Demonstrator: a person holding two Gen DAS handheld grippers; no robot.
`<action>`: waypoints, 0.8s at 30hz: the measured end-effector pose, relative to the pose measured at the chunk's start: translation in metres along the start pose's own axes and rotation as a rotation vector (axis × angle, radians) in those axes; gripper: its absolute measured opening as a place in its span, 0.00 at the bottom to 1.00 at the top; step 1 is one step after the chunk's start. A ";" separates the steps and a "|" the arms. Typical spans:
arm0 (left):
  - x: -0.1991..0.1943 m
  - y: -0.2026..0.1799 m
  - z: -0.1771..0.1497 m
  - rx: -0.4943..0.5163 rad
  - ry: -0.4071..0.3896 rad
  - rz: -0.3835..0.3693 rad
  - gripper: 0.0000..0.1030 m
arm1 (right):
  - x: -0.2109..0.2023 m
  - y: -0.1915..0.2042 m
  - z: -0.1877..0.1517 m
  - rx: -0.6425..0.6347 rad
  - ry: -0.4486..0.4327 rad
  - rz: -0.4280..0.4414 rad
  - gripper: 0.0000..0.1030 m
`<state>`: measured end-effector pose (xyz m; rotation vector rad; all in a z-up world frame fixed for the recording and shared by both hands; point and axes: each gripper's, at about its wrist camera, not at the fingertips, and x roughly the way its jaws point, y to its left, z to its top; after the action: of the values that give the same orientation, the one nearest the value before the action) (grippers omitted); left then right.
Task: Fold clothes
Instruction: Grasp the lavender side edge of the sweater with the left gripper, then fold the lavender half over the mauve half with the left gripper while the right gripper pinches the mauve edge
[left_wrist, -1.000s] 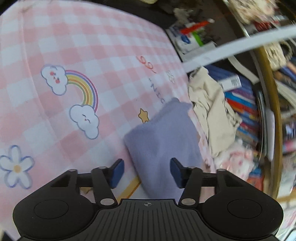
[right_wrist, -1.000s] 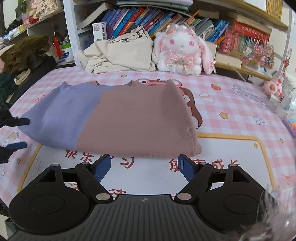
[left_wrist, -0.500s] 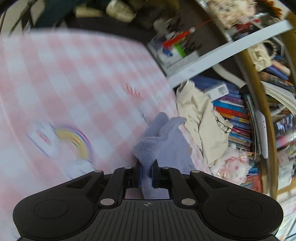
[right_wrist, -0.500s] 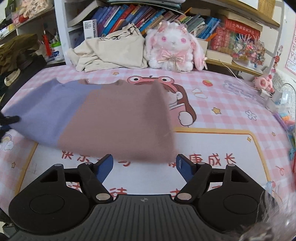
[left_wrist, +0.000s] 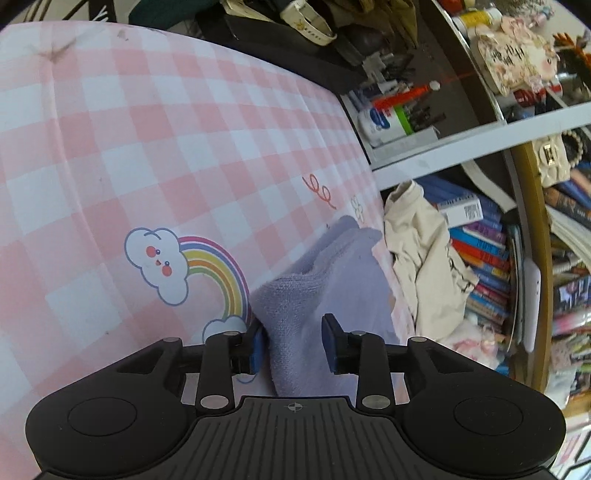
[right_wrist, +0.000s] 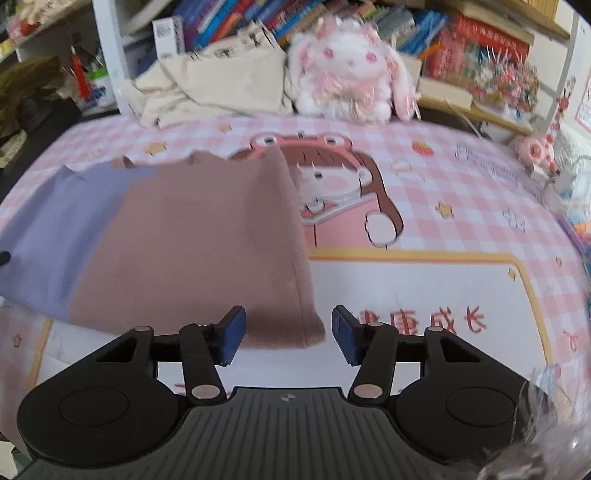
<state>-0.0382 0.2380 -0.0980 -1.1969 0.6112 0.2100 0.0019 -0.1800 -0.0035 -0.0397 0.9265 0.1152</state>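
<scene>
A folded garment, lilac (right_wrist: 55, 229) at one end and brown (right_wrist: 207, 236) at the other, lies on the pink checked mat (right_wrist: 461, 192). In the left wrist view its lilac end (left_wrist: 332, 280) is bunched up in a ridge between the jaws of my left gripper (left_wrist: 292, 343). Those jaws are opening, and the right pad stands clear of the cloth. In the right wrist view the brown near corner (right_wrist: 306, 332) lies between the jaws of my right gripper (right_wrist: 288, 332). They are closing, with a gap left at each pad.
A cream garment (right_wrist: 221, 81) is heaped at the mat's far edge beside a white and pink plush rabbit (right_wrist: 347, 74). Behind them stand shelves of books (right_wrist: 295, 18). Bottles and clutter (left_wrist: 391, 114) sit past the mat's left end. A rainbow print (left_wrist: 207, 269) marks the mat.
My left gripper shut on the lilac edge, pulled it up into a ridge, and now has its jaws parted again. The right jaws have narrowed around the brown corner.
</scene>
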 end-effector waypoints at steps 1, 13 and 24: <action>0.000 0.001 -0.001 -0.019 -0.009 -0.002 0.31 | 0.000 -0.001 -0.001 0.002 0.002 0.001 0.49; -0.001 0.002 0.006 -0.017 -0.053 0.050 0.12 | -0.020 -0.014 -0.010 0.012 -0.071 0.024 0.49; -0.003 -0.005 0.006 0.030 -0.101 0.090 0.12 | 0.008 -0.021 0.026 -0.198 -0.103 0.154 0.45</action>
<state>-0.0366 0.2421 -0.0912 -1.1241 0.5782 0.3350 0.0302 -0.1985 0.0055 -0.1449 0.8124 0.3490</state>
